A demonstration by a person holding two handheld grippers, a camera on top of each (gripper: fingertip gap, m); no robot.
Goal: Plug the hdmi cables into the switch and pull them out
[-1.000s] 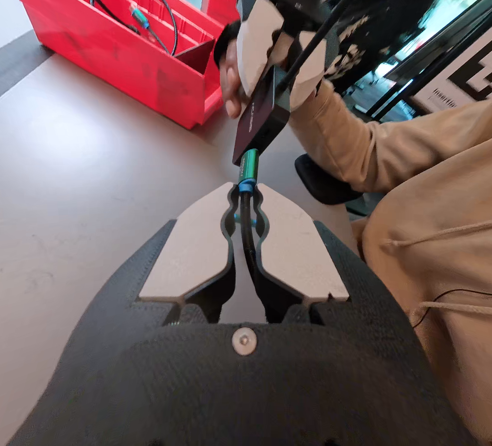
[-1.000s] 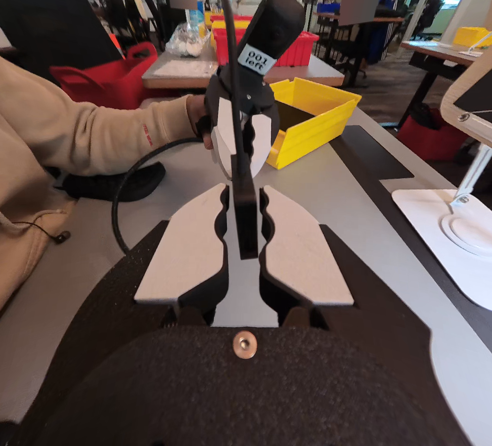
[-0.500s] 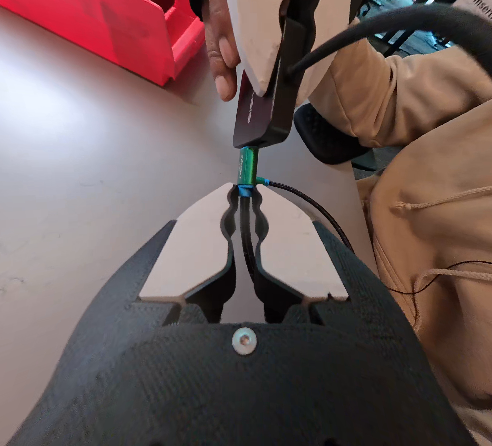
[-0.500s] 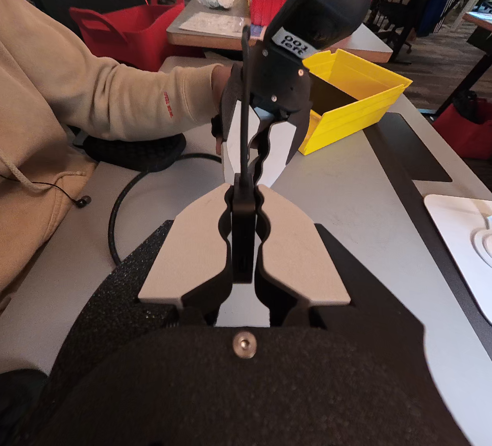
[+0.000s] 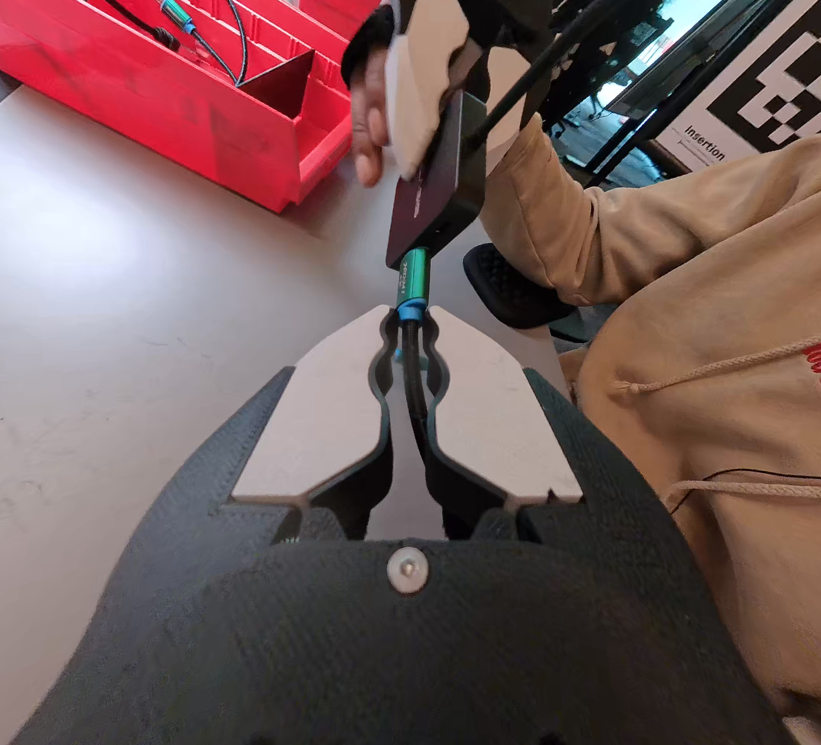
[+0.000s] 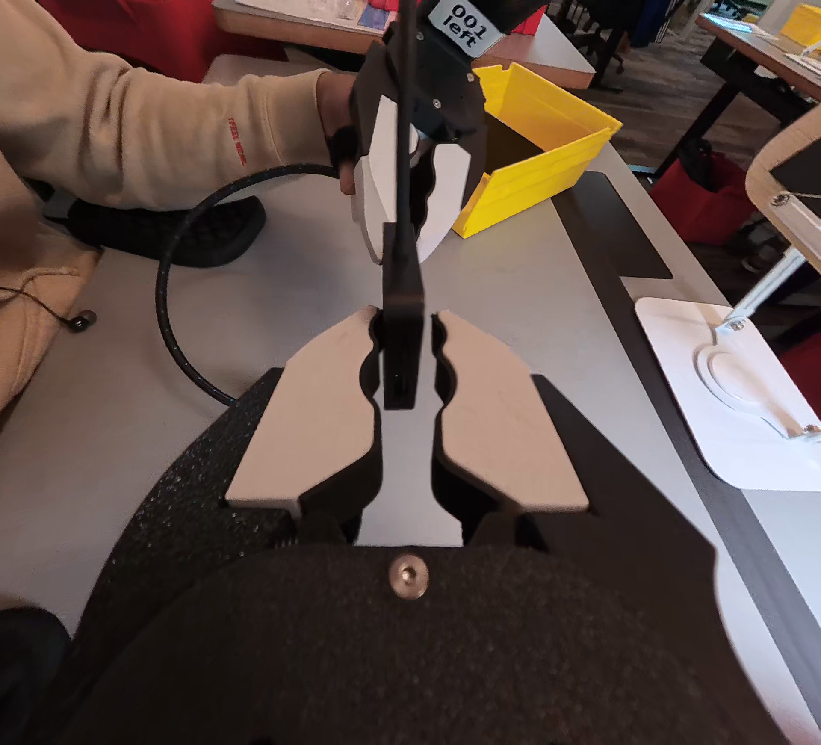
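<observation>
HDMI cable (image 5: 413, 372) pinched in left tongs (image 5: 407, 315), plugged into switch (image 5: 437, 190)

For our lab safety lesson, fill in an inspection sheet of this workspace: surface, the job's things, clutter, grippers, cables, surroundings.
Surface: grey table, bare in the middle.
Job's things: dark switch held in the air; green plug seated in its lower end.
Clutter: red bin with spare cables; yellow bin; white stand base; black pad.
Grippers: left gripper shut on the black cable just behind the plug; right gripper around the switch, with a small gap at one finger.
Cables: a thicker black cable loops over the table; another leaves the switch's far end.
Surroundings: person in a tan hoodie; more tables behind.
</observation>
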